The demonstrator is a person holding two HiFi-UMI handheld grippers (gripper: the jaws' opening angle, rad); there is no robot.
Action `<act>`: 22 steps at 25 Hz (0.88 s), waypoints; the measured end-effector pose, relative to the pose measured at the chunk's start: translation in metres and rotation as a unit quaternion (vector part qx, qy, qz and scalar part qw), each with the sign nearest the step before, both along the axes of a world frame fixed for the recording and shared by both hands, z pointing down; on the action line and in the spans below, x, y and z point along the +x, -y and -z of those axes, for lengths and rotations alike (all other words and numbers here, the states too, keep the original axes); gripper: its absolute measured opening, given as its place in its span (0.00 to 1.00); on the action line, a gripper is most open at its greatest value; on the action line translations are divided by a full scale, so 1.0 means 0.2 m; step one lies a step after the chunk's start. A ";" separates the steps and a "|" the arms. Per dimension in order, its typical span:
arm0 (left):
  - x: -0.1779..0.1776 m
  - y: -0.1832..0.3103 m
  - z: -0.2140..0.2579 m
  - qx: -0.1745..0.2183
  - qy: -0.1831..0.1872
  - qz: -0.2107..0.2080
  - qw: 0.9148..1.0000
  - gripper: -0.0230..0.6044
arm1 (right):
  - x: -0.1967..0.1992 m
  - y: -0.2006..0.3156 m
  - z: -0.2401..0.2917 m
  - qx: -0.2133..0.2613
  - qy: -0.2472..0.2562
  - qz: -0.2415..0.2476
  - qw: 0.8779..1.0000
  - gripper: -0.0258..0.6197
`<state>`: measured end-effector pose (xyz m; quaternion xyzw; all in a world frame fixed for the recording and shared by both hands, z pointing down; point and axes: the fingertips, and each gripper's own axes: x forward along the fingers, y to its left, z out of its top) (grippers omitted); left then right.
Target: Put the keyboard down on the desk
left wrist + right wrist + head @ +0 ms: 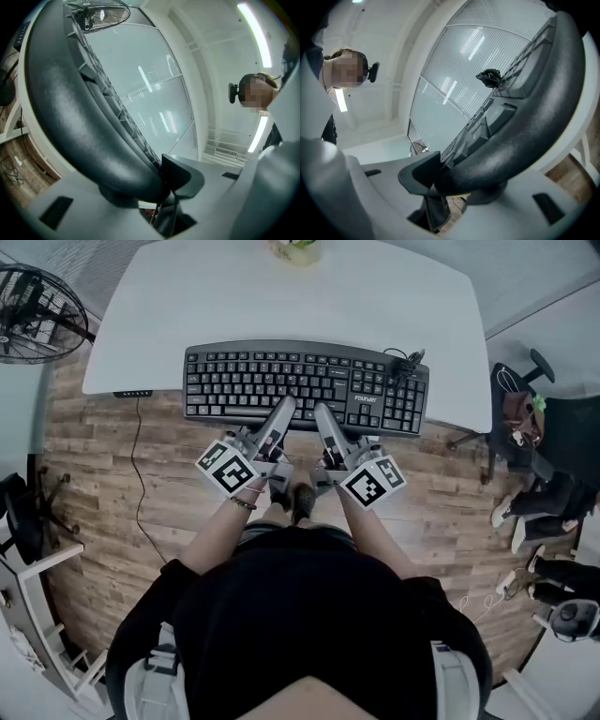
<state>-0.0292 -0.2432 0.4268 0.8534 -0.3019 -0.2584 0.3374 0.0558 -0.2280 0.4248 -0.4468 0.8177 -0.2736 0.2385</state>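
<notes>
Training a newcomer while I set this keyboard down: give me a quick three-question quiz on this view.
1. True or false: the left tongs and the right tongs both clamp the keyboard at its near edge.
2. The coiled cable lies on the keyboard's: A) left end, B) middle, C) right end?
3. Fill in: the wire-caged ___ stands left of the desk.
Key: 1 true; 2 C; 3 fan.

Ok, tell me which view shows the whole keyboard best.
The head view: the whole black keyboard shows, keys up, at the near edge of the white desk. The left and right gripper views each show only its front rim, clamped between the jaws.
</notes>
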 end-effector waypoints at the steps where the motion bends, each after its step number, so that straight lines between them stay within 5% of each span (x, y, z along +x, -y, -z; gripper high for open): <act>1: 0.00 0.00 -0.02 -0.004 0.000 0.001 1.000 0.27 | 0.00 0.00 -0.02 -0.004 -0.001 0.000 1.000 0.29; 22: -0.01 0.03 -0.32 -0.073 0.017 -0.008 0.997 0.28 | -0.01 0.02 -0.33 -0.077 0.013 -0.008 0.997 0.30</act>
